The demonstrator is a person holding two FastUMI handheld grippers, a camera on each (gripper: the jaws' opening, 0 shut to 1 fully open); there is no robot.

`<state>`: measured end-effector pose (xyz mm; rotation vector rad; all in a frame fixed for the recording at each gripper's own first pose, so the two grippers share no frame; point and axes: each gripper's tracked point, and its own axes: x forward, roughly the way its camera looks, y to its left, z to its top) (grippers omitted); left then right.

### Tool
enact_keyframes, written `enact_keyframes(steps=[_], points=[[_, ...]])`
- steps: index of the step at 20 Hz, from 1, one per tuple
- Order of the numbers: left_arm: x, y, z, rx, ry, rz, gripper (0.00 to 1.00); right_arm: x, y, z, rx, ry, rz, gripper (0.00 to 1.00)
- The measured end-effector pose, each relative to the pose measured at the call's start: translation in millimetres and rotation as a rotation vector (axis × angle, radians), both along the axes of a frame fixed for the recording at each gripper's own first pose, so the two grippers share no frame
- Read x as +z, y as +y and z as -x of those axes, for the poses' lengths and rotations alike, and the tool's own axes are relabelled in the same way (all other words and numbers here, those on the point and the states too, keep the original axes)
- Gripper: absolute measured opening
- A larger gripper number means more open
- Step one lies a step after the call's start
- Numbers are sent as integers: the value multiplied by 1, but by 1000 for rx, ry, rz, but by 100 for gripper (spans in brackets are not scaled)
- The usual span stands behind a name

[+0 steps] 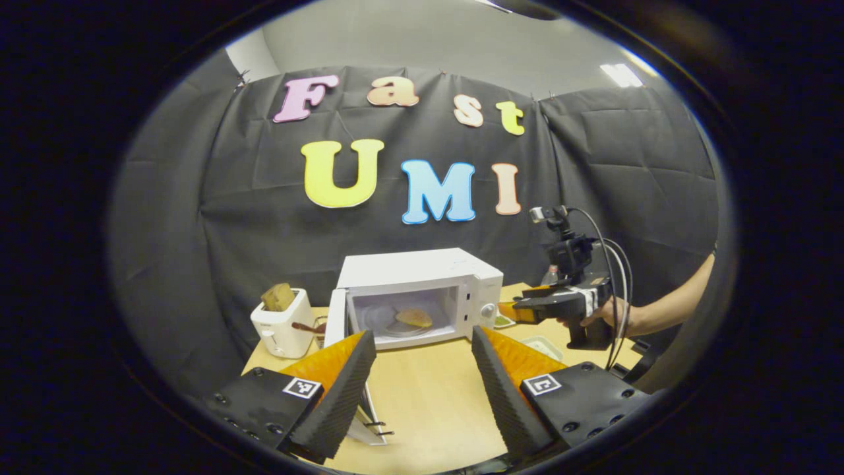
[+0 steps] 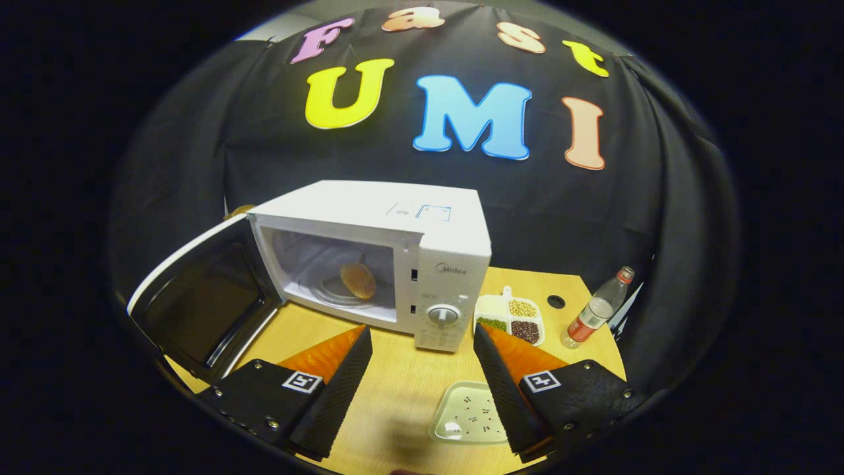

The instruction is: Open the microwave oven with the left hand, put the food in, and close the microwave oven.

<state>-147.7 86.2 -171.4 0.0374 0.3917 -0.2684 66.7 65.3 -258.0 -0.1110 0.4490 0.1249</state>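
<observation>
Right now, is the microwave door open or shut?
Open. The microwave door is swung wide to the side, leaving the cavity exposed, and the food sits inside on the glass turntable. Both grippers are clear of it.

The white microwave (image 1: 422, 290) sits on the wooden table (image 1: 428, 396) with its door (image 1: 335, 318) open. A round brown food (image 1: 413, 318) lies inside. A toaster (image 1: 282, 324) stands just beside it.
</observation>
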Motion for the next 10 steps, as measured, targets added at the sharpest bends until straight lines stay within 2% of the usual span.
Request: enact_keyframes(steps=[6, 9, 10], points=[[1, 6, -17, -26, -36, -5, 96, 79, -1, 37, -47, -191, -78, 95], [-11, 17, -20, -14, -6, 17, 96, 114, 7, 51, -63, -266, -107, 95], [-13, 23, -21, 1, 3, 34, 86, 120, 9, 56, -63, -283, -107, 95]])
